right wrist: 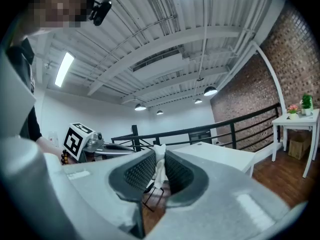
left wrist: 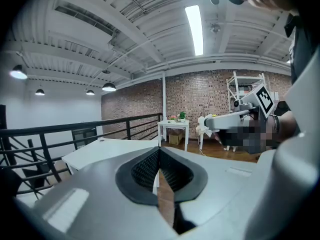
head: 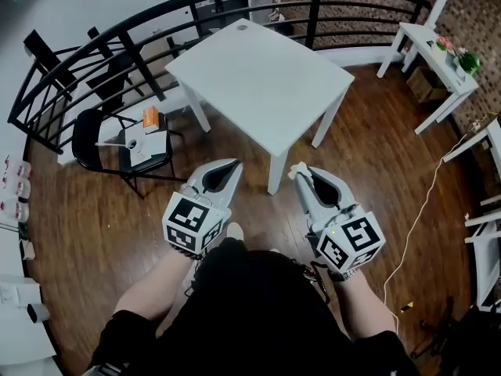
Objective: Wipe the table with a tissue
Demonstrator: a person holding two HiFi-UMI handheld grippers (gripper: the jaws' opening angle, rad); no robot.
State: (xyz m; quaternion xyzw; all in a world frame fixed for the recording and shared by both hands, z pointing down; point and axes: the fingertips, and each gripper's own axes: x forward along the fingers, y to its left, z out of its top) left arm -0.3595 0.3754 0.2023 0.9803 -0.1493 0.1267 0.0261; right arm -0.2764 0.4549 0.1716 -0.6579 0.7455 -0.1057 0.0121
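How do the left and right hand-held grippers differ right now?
The right hand-held gripper is shut on a white tissue; the left hand-held gripper is shut on nothing. The left's jaws meet; the right's are parted by the tissue. Both are short of the white table.

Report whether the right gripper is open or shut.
Right gripper shut on the tissue: jaws pinch the white wad between them.
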